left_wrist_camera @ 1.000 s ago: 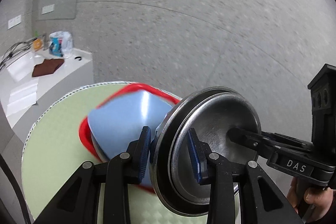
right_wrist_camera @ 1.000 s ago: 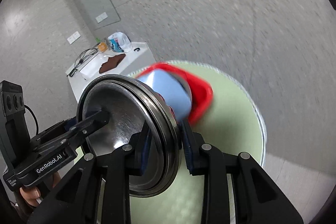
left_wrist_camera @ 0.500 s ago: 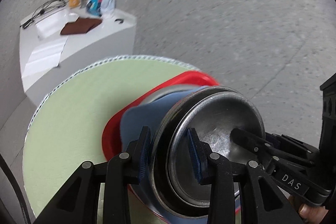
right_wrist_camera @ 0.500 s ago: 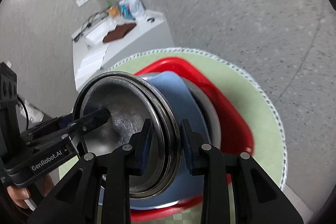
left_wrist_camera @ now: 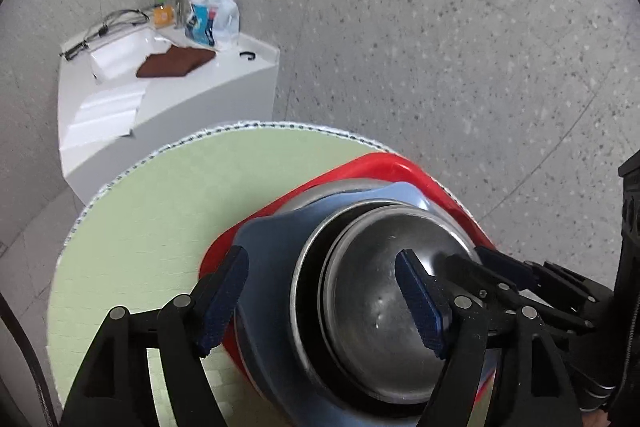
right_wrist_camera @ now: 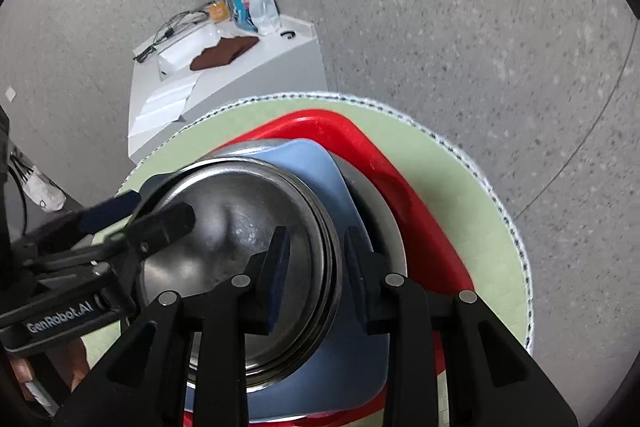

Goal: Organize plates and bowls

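Observation:
A stack of nested steel bowls (left_wrist_camera: 372,291) (right_wrist_camera: 236,227) rests in a blue square plate (left_wrist_camera: 276,247) (right_wrist_camera: 316,175), on a steel plate in a red square dish (left_wrist_camera: 384,167) (right_wrist_camera: 360,143), on a round green table (left_wrist_camera: 160,211) (right_wrist_camera: 460,195). My left gripper (left_wrist_camera: 320,295) is open, its jaws spread wide either side of the bowls' left rim. My right gripper (right_wrist_camera: 314,267) is open, its jaws a little apart around the bowls' right rim. Each gripper shows in the other's view.
A white cabinet (left_wrist_camera: 168,103) (right_wrist_camera: 240,71) stands beyond the table with a brown cloth (left_wrist_camera: 176,61), papers, cables and a plastic bag (left_wrist_camera: 212,19). Grey speckled floor surrounds the table. The table's edge (right_wrist_camera: 516,239) lies close to the red dish on the right.
Both grippers lowered the steel bowls from a tilted hold in the air down onto the blue plate. Both then opened; the left one spread wide.

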The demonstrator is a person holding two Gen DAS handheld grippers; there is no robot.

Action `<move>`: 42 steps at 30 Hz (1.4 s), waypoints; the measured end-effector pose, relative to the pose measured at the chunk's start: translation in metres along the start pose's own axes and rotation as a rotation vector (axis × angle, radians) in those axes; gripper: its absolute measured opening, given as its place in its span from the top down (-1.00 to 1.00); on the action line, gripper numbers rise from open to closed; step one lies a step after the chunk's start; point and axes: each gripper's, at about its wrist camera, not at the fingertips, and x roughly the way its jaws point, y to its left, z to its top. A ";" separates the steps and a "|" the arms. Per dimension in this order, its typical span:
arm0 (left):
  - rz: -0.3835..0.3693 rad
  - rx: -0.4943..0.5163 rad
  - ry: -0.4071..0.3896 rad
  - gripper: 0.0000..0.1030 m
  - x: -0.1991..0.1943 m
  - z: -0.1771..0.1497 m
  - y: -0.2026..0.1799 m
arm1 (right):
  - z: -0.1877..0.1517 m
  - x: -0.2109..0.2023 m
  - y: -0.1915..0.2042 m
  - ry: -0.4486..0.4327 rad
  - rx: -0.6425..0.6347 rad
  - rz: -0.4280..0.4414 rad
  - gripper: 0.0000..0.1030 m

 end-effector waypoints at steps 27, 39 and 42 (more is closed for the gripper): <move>0.351 -0.006 -0.477 -0.99 -0.317 -0.276 -0.166 | -0.194 -0.313 0.031 -0.338 -0.141 0.071 -1.00; 0.433 -0.021 -0.612 -0.99 -0.458 -0.479 -0.310 | -0.286 -0.436 -0.024 -0.455 -0.211 0.121 -1.00; 0.458 -0.058 -0.620 -0.99 -0.477 -0.524 -0.355 | -0.310 -0.463 -0.047 -0.468 -0.237 0.132 -1.00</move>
